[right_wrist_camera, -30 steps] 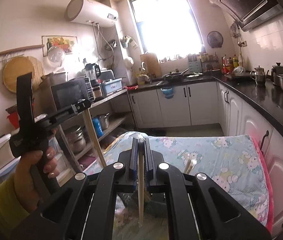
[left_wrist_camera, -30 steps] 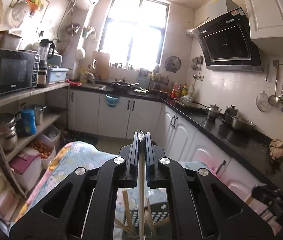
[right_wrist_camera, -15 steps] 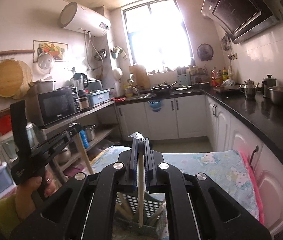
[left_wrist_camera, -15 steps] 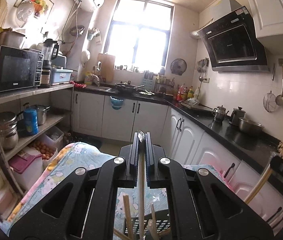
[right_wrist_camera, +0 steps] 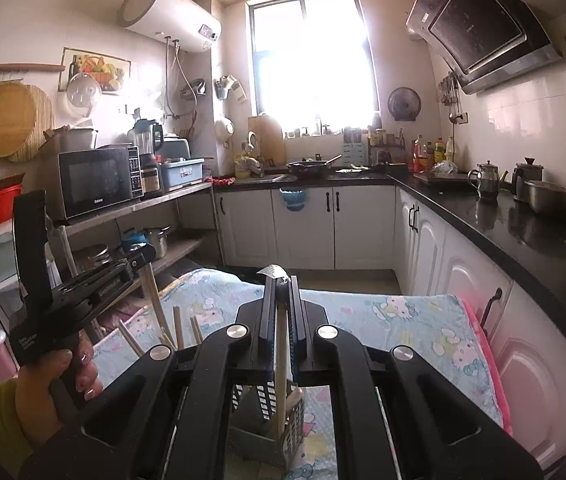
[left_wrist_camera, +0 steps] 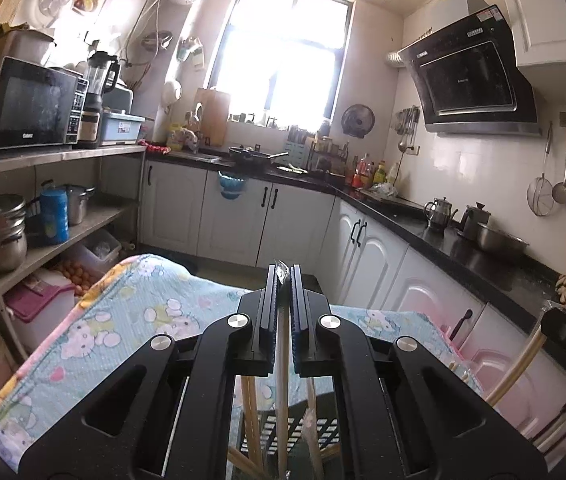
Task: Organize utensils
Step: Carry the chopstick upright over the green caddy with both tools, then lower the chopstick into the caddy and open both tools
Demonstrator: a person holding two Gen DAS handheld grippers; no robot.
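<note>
The left gripper (left_wrist_camera: 282, 280) has its fingers clenched on a chopstick (left_wrist_camera: 282, 380) that hangs down into the perforated utensil holder (left_wrist_camera: 283, 432) below. The right gripper (right_wrist_camera: 282, 280) pinches another chopstick (right_wrist_camera: 281, 376) the same way — its tip inside the holder, which stands on the cartoon-print cloth (right_wrist_camera: 403, 320) covering the bench.
</note>
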